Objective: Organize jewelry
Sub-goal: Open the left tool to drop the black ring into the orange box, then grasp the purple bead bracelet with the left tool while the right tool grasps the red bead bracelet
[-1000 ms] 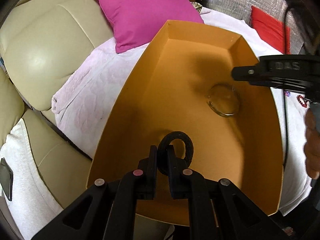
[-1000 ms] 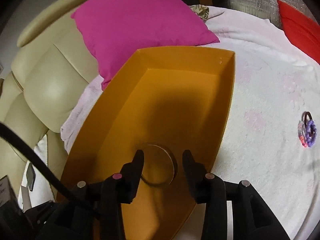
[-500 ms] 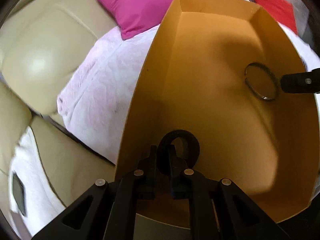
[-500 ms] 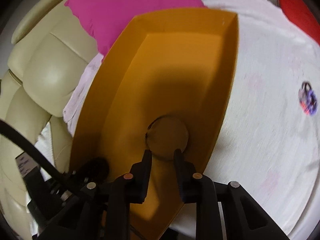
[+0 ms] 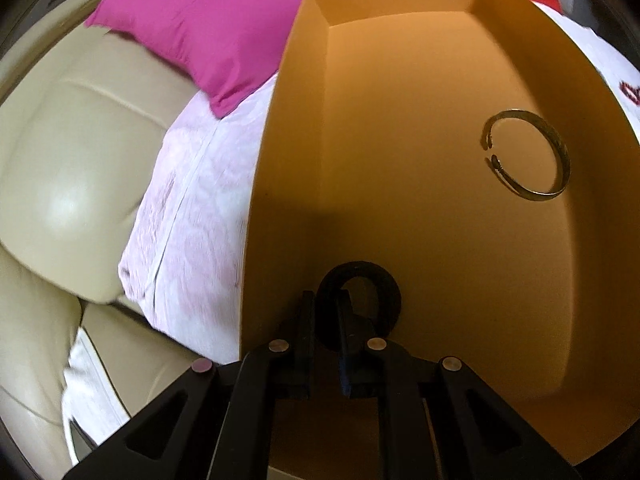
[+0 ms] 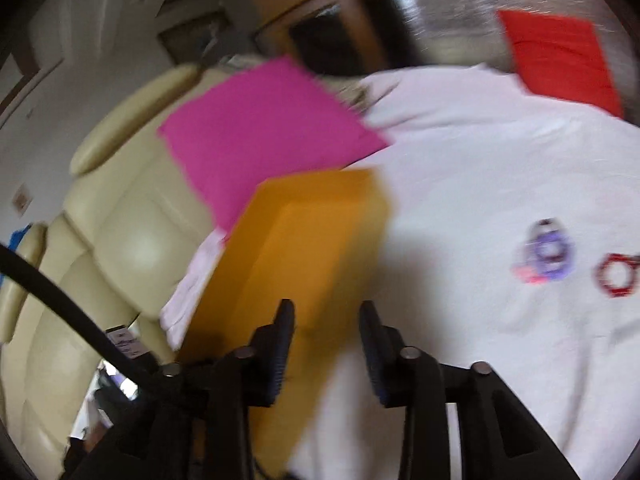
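An orange open box (image 5: 280, 128) lies on a white bed cover. A metal open bangle (image 5: 558, 148) lies on the box floor at the right. My left gripper (image 5: 326, 312) is shut on a black ring-shaped bracelet (image 5: 390, 288), held low over the box's near end. In the blurred right wrist view, my right gripper (image 6: 326, 324) is open and empty above the box's near right edge (image 6: 304, 240). A purple bead bracelet (image 6: 546, 252) and a red bead bracelet (image 6: 616, 276) lie on the cover to the right.
A magenta pillow (image 5: 208, 20) lies behind the box on the left. A red cushion (image 6: 560, 56) lies at the far right. A beige leather headboard (image 5: 60, 152) runs along the left. The white cover (image 6: 480, 160) spreads right of the box.
My right gripper let the metal bangle go in the box, opened, and rose back and right out of the box. My left gripper moved lower into the box with the black bracelet.
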Tool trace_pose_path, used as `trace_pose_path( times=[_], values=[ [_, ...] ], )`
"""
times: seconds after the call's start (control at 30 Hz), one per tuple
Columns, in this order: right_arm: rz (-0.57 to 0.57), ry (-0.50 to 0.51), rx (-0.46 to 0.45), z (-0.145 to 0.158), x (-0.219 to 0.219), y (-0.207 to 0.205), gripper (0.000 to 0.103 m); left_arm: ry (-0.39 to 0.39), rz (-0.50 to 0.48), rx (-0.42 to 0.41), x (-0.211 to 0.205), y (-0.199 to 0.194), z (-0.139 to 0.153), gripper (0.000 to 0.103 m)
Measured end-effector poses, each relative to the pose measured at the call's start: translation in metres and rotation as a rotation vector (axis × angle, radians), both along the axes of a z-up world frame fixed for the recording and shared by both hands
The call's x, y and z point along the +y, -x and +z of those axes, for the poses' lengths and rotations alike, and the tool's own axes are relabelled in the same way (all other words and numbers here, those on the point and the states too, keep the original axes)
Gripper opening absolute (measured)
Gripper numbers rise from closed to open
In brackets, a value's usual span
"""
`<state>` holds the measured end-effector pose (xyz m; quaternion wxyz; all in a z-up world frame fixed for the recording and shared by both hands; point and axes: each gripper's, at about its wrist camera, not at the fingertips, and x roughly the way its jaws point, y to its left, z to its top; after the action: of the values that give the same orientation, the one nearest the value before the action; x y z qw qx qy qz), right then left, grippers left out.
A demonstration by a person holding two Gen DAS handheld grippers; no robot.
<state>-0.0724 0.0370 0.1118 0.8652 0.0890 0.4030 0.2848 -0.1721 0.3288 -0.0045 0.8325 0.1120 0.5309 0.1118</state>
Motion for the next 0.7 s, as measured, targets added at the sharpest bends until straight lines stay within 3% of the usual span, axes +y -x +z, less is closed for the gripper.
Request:
trace_pose_path(
  times=[0.27,0.4,0.5,0.63,0.7],
  values=[
    [-0.350,-0.020,0.069,-0.031,-0.180,-0.028,0.040,-0.073,-0.063,0.072,-0.018,-0.009,0.005,0.011],
    [-0.488,-0.097,0.130,-0.046,-0.250,-0.035,0.040,-0.081,-0.087,0.071,-0.045,-0.007,0.030,0.013],
    [-0.510,-0.139,0.173,-0.055,-0.276,-0.039,0.040,-0.080,-0.123,0.004,-0.077,-0.013,0.063,0.025],
    [-0.502,-0.156,0.222,-0.061,-0.288,-0.046,0.040,-0.052,-0.184,-0.158,-0.142,-0.040,0.113,0.061],
    [-0.511,-0.170,0.243,-0.066,-0.293,-0.050,0.040,-0.008,-0.198,-0.226,-0.172,-0.057,0.129,0.064]
  ],
)
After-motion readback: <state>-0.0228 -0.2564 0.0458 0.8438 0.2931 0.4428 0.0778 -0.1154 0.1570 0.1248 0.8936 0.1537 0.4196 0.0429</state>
